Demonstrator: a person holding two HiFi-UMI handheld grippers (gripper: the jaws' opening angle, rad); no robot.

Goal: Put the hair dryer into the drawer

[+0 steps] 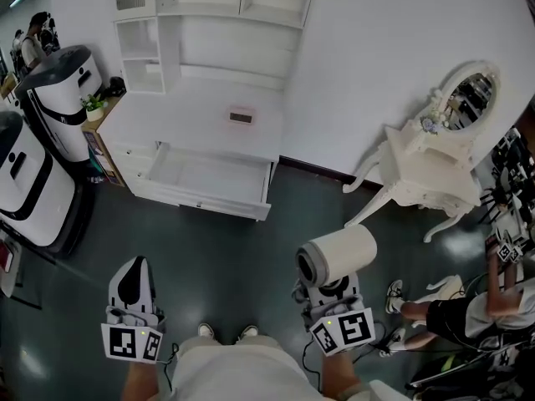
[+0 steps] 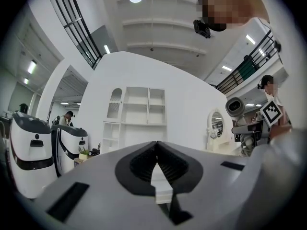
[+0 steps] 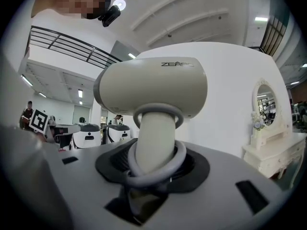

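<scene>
A cream hair dryer [image 1: 338,256] stands upright in my right gripper [image 1: 328,289], whose jaws are shut on its handle, well in front of the desk. In the right gripper view the dryer's barrel [image 3: 152,87] lies across above the jaws, and my right gripper [image 3: 150,163] clamps the handle, with a grey cord loop around it. The white desk's drawer [image 1: 197,200] stands pulled open, and nothing shows inside it. My left gripper [image 1: 134,284] hangs shut and empty to the left; in its own view my left gripper [image 2: 156,149] has its pads meeting at the tip.
A white desk [image 1: 189,114] with shelves carries a small pink box [image 1: 242,117]. Two white machines [image 1: 57,82] stand at the left. A white vanity table [image 1: 425,177] with an oval mirror [image 1: 468,98] is at the right, with a person [image 1: 468,309] near it.
</scene>
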